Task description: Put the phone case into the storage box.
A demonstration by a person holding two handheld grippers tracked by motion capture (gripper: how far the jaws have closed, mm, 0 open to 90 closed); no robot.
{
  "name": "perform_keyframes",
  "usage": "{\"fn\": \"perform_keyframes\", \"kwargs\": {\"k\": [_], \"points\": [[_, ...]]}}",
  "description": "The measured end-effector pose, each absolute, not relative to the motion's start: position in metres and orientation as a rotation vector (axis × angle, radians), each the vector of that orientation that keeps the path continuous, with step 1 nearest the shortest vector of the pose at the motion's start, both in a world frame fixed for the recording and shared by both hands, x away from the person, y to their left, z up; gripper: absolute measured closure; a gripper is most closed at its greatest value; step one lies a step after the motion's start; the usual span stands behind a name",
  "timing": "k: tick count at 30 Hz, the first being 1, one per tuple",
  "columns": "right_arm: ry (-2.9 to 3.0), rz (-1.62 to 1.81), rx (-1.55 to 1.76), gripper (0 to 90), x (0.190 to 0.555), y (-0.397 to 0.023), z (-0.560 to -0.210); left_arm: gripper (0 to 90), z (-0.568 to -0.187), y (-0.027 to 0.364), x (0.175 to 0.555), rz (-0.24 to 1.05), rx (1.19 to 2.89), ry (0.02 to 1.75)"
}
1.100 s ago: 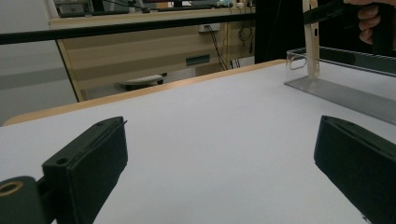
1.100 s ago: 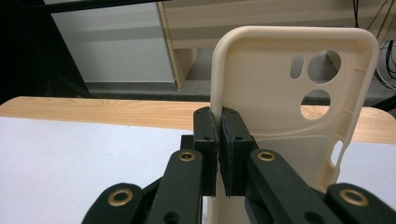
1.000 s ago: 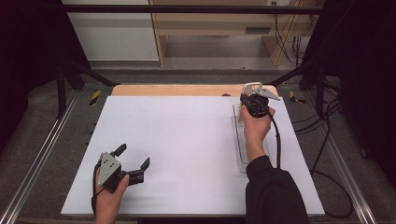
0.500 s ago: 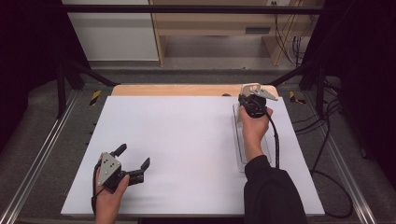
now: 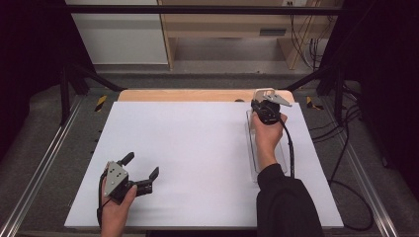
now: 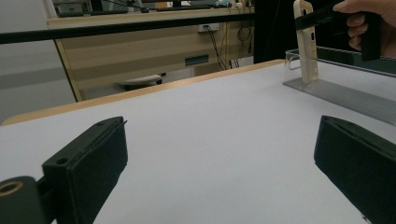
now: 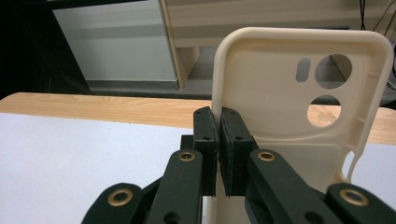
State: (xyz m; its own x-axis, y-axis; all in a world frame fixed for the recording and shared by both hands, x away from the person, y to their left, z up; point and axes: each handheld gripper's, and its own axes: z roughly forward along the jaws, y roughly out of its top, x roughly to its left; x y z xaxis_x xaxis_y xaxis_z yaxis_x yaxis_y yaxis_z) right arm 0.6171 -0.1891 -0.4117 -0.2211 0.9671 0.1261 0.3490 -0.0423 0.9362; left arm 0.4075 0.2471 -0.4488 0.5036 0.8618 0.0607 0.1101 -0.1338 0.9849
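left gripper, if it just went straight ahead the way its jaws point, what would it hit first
Probably nothing on the table: the left gripper is open, with bare white table ahead to the far edge. The clear tray and phone case sit to the right of that line, though depth is uncertain.

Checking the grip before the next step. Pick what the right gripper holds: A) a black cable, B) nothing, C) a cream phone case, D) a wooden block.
C: the right gripper has its jaws shut on the edge of the cream phone case, held upright.
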Motion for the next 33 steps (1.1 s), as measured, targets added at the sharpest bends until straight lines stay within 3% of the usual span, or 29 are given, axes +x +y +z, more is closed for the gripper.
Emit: {"fn": "perform_keyframes", "kwargs": {"k": [33], "points": [[1.599,1.285,1.338,86.7,0.6204,-0.1852,-0.4164,2.8,-0.4490,0.2465,0.4074,0.807,1.589,0.856]]}}
